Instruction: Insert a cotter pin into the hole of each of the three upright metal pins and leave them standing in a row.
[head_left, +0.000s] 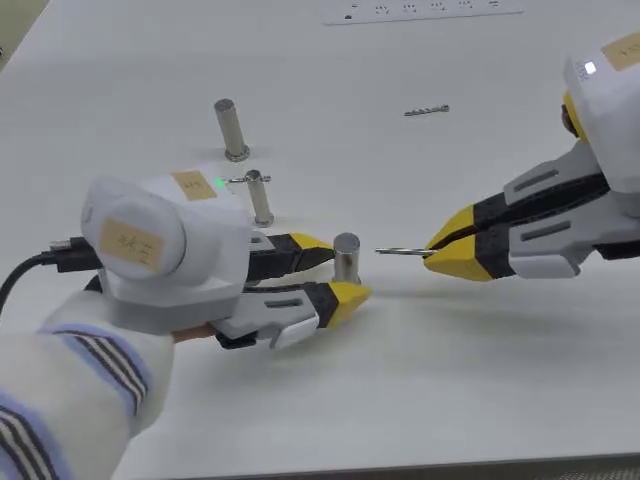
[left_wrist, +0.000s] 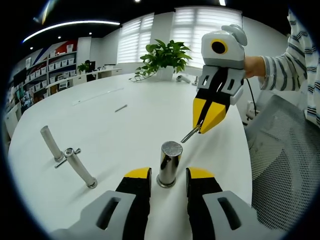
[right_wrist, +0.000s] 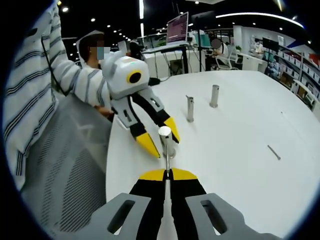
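The cross hole in the nearest metal pin (head_left: 346, 256) cannot be made out. In the head view a jaw of the left gripper (head_left: 342, 270) hides its base. The held end of the cotter pin (head_left: 398, 251) is buried between the jaws of the right gripper (head_left: 440, 250), whose body is cut off at the picture's right side.

The left gripper's jaws stand narrowly apart with this upright pin between them. In the left gripper view a thin strip of surface (head_left: 470, 380) shows on either side of its foot. The right gripper is clamped on the cotter pin, which lies level, its long axis aimed at the pin's upper part. Its free tip is just short of the metal.

This pin stands nearest the surface's near edge. Behind it, toward the far left, stand the middle metal pin (head_left: 259, 198), carrying a fitted cotter pin (head_left: 238, 180) across its top, and the far metal pin (head_left: 230, 129). A loose cotter pin (head_left: 427, 111) lies flat nearer the far edge.
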